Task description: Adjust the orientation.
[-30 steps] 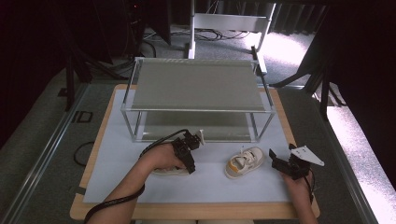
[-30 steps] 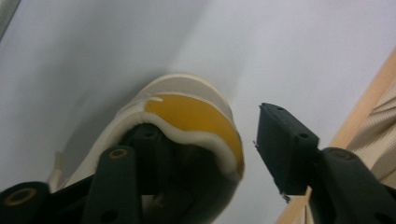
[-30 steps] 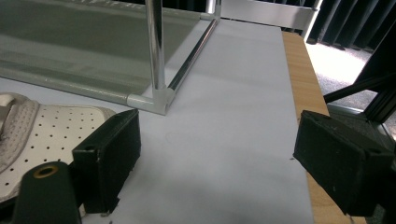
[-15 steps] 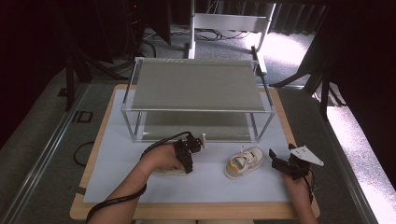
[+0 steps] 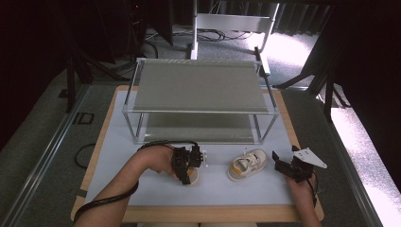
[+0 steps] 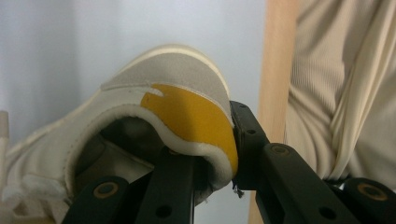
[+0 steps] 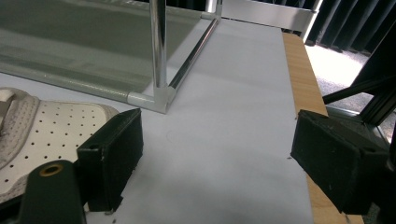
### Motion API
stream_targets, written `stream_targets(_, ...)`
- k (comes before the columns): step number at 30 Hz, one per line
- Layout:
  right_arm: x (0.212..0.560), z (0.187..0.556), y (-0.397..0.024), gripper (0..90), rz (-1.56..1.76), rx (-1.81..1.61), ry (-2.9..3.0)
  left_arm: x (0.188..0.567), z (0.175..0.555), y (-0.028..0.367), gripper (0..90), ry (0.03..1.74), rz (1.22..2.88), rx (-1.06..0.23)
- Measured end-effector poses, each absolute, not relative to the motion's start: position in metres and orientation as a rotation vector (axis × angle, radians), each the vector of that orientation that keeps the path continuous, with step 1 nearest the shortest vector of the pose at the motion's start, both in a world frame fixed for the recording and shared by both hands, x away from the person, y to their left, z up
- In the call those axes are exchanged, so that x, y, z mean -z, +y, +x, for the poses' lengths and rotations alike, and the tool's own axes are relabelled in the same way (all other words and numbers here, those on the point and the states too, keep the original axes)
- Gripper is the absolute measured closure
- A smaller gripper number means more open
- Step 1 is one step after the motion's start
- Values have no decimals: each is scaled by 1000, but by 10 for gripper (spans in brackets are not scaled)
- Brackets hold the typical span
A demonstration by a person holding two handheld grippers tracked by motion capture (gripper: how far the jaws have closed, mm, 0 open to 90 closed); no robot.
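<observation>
The left tongs (image 5: 189, 165) have just been closing and now clamp the padded yellow heel collar of a small cream shoe (image 6: 154, 126), one jaw inside it and one outside, at the near left of the table (image 5: 118, 189). The right tongs (image 5: 283, 166) stand open and empty, just beside the second shoe (image 5: 246, 163), which lies before the metal rack (image 5: 198, 87)

Cream shoe (image 6: 154, 93), yellow heel patch.
</observation>
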State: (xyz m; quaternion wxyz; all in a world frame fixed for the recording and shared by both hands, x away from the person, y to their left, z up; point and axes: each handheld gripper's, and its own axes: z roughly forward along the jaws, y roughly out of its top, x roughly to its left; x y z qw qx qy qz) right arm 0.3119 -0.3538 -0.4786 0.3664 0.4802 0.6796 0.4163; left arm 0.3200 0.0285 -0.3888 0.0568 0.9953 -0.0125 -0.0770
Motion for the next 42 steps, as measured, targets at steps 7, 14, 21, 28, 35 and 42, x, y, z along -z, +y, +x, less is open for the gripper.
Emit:
stream_targets(7,479,312,-354,162,1235,-1069,1742,392,308,38,801,-172,3101,229)
stream_targets(14,479,312,-353,162,1231,-1067,1745,412,301,47,767,-86,3191,279)
stream_targets(21,479,312,-353,162,1230,-1063,1745,419,301,43,572,206,3164,217)
stream_targets(28,479,312,-352,162,1227,-1055,1749,410,296,45,767,83,3147,230)
stream_targets(35,479,312,-352,162,1227,-1055,1751,401,290,43,787,-220,3059,96)
stream_targets(42,479,312,-352,162,1225,-1056,1749,399,291,45,763,-424,3082,132)
